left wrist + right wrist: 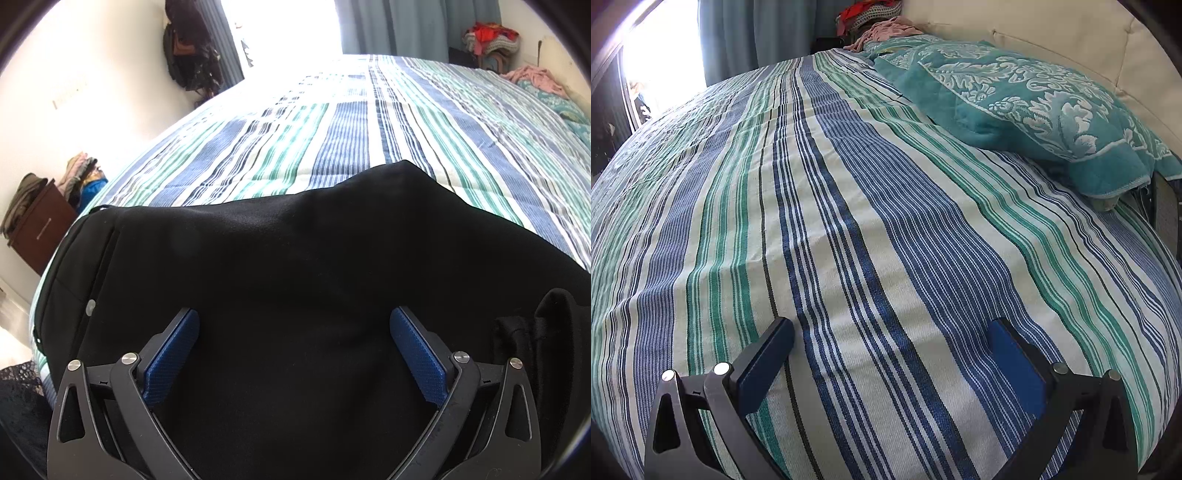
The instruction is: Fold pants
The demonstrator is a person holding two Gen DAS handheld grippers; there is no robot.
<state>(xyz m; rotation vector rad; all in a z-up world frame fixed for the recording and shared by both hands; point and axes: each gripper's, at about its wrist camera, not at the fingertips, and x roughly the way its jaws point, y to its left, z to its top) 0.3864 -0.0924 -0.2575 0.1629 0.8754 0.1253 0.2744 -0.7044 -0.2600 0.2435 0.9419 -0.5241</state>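
Observation:
Black pants lie spread on the striped bed cover, filling the lower part of the left wrist view, with the waistband and a metal button at the left. My left gripper hovers just over the pants, wide open, its blue pads holding nothing. A bunched black fold rises at the right. In the right wrist view, my right gripper is wide open above bare striped cover; no pants show there.
A teal patterned pillow lies at the far right by a cream headboard. A brown cabinet with piled clothes stands left of the bed. Curtains, hanging bags and heaped clothes stand at the far end.

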